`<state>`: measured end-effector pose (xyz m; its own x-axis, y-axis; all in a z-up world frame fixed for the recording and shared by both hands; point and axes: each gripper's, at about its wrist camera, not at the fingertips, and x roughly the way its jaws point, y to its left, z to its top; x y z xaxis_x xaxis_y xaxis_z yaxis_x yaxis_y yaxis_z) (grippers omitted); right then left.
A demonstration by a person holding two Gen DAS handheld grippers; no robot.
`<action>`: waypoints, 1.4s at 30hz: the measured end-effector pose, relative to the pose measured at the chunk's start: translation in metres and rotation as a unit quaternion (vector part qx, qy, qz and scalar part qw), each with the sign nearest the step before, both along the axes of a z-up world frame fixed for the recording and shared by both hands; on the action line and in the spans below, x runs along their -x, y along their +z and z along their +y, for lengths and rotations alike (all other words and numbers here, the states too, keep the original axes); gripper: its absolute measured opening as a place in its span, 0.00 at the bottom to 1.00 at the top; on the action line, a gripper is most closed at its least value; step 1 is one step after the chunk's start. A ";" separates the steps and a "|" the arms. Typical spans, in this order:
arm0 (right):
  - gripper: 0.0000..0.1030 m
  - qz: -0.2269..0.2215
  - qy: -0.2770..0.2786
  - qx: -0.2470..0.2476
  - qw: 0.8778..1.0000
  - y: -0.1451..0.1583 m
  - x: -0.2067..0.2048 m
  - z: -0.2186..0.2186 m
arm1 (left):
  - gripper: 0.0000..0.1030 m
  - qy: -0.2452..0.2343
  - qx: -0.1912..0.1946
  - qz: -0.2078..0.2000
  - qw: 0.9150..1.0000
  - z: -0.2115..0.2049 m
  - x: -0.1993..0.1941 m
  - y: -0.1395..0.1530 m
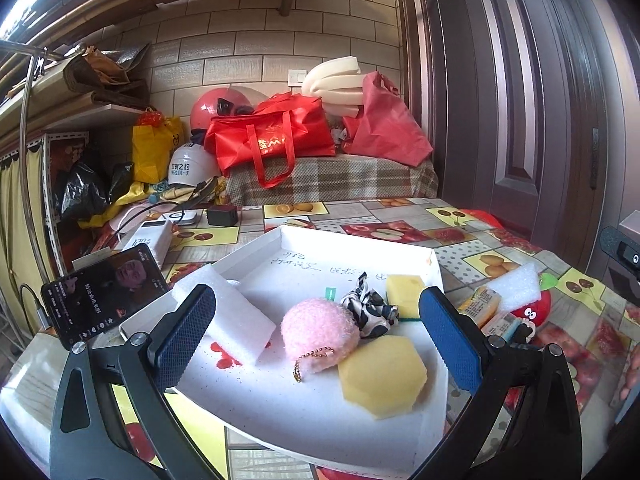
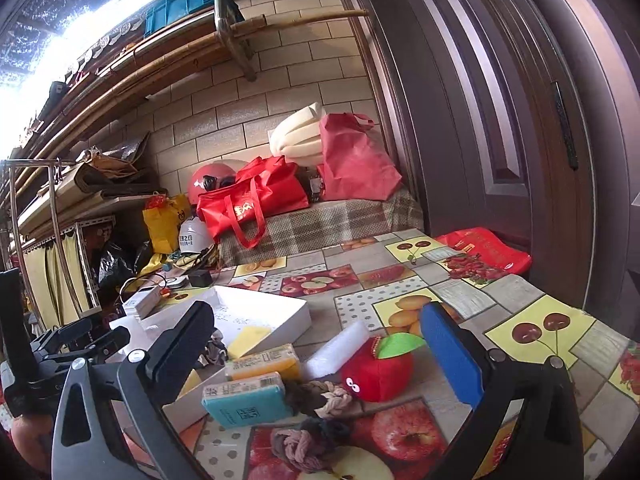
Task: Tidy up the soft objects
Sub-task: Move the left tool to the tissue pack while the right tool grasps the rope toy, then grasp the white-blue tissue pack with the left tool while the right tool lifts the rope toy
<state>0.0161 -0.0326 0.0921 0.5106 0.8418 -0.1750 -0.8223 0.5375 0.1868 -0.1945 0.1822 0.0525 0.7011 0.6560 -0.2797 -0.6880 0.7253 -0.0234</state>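
Left wrist view: left tongs (image 1: 316,340) wide open, empty, over white tray (image 1: 352,248) holding pink pompom (image 1: 320,330). Right tongs (image 2: 320,354) wide open, empty, above red apple plush (image 2: 378,372) on table (image 2: 460,292).

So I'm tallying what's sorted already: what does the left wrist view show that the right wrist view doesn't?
Left wrist only: the pink fluffy ball, the hexagonal yellow sponge and the black-and-white scrunchie, all in the white tray.

Right wrist only: the teal pack and braided hair ties on the table.

Both: tray, red apple plush, white foam block. Each hand-held gripper is open and empty.
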 end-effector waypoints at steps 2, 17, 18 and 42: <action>1.00 0.009 0.004 0.017 1.000 -0.001 -0.014 -0.010 | 1.00 -0.023 -0.001 0.000 1.000 -0.005 -0.002 0.000; 0.94 0.033 0.211 0.261 0.942 -0.041 -0.007 0.036 | 0.99 -0.166 -0.008 0.088 0.982 -0.060 -0.052 -0.004; 0.89 0.033 0.217 0.278 0.935 -0.045 -0.005 0.045 | 0.99 -0.169 -0.007 0.098 0.981 -0.060 -0.056 -0.005; 0.19 0.100 0.186 0.208 0.955 -0.035 -0.050 0.008 | 0.39 -0.193 0.000 0.261 0.946 -0.084 -0.141 -0.041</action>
<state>0.0661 -0.0243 0.0566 0.1103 0.7951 -0.5964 -0.9410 0.2767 0.1948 -0.0533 0.0979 0.0117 0.6550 0.3787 -0.6539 -0.2888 0.9251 0.2466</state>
